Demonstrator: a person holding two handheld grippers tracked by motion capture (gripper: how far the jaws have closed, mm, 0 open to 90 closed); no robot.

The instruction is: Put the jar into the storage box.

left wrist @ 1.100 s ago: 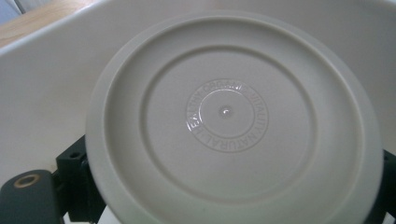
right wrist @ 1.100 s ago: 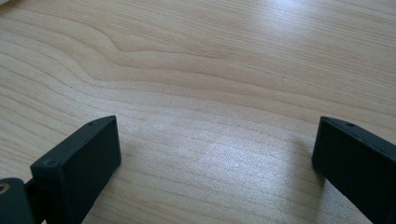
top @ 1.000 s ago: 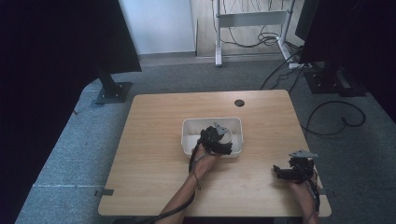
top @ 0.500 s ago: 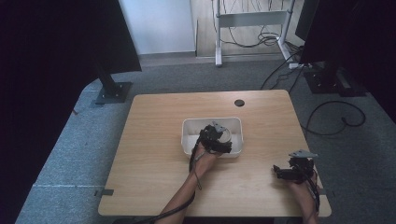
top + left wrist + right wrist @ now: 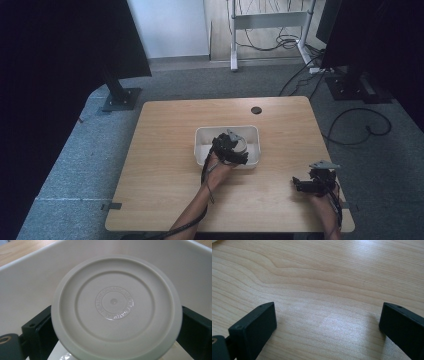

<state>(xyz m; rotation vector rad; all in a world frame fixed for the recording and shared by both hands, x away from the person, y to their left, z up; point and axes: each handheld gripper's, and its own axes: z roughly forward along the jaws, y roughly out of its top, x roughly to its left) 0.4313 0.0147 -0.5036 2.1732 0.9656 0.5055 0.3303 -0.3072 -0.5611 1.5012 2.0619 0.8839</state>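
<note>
A round off-white lid (image 5: 115, 302) with raised lettering at its centre tops a jar. My left gripper (image 5: 116, 326) is shut on this jar, one black jaw at each side just under the lid's rim. The jar is inside a white rectangular bin (image 5: 30, 285), whose walls rise behind it. In the high view the left gripper (image 5: 230, 150) reaches into the bin (image 5: 201, 142) at the table's middle. My right gripper (image 5: 300, 184) rests low near the table's front right corner. It (image 5: 327, 322) stands open over bare wood with nothing between its jaws.
The wooden table (image 5: 165, 150) has a small round cable hole (image 5: 256, 110) at the back. Black stands (image 5: 120, 95) and loose cables (image 5: 360, 125) are on the carpet around the table. The table's right edge runs close to the right hand.
</note>
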